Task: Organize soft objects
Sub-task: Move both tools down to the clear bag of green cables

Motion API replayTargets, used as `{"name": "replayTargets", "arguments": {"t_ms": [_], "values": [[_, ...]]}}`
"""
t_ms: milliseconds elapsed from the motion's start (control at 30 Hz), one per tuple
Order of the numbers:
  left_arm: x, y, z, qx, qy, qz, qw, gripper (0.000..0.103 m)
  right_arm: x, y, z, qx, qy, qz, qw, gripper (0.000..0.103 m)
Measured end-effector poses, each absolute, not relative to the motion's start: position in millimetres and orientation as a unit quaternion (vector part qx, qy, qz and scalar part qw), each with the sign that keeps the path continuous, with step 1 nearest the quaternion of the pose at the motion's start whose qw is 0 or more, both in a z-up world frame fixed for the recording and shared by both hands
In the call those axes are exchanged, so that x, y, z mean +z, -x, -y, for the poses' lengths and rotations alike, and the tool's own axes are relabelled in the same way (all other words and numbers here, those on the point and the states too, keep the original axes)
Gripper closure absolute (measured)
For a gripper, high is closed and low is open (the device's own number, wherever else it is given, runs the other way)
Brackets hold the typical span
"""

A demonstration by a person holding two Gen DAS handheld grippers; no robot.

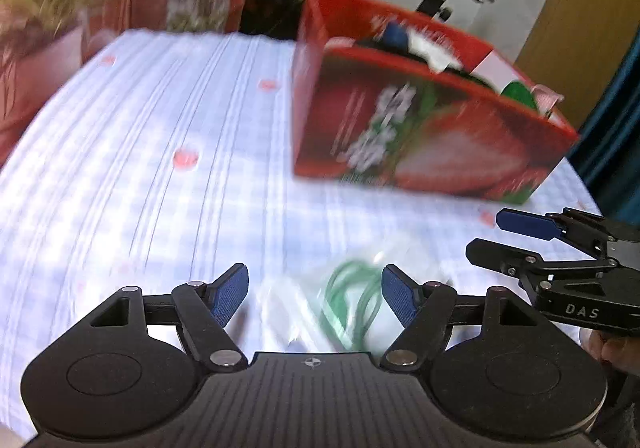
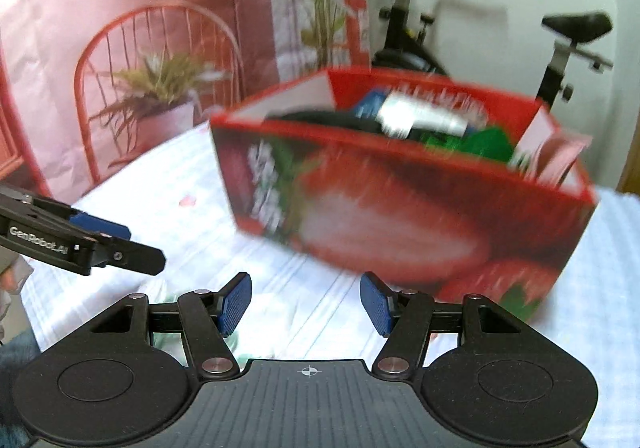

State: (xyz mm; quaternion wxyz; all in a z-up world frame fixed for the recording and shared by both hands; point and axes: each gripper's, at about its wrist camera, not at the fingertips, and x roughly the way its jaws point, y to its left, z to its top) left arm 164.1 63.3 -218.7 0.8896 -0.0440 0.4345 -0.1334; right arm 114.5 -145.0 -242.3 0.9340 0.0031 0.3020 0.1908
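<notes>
1. One clear bag [image 1: 344, 304] of green cord is seen low in the left-wrist frame, between the wide-open, empty left gripper [image 1: 315, 294].
2. Lightness and slipperiness are expected; bunched film should be pinched.
3. Right gripper [image 2: 306, 304] is held half-open, empty, below the red box [image 2: 400, 183].

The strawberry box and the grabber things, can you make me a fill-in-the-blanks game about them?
1. The strawberry box is mostly the colour ____.
2. The coiled cord in the clear bag lying between the left gripper fingers is ____.
3. The jaws of the right gripper are apart and hold ____.
4. The box stands on a checked ____.

Missing words: red; green; nothing; tablecloth
</notes>
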Motion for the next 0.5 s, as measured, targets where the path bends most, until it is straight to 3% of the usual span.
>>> {"name": "replayTargets", "arguments": {"t_ms": [367, 500], "values": [[-243, -150, -64, -0.16, 0.071, -0.45, 0.876, 0.028, -282, -107, 126, 0.21, -0.018, -0.354, 0.911, 0.046], [-244, -152, -62, -0.167, 0.095, -0.449, 0.873, 0.045, -284, -104, 130, 0.21, -0.026, -0.357, 0.91, 0.046]]}}
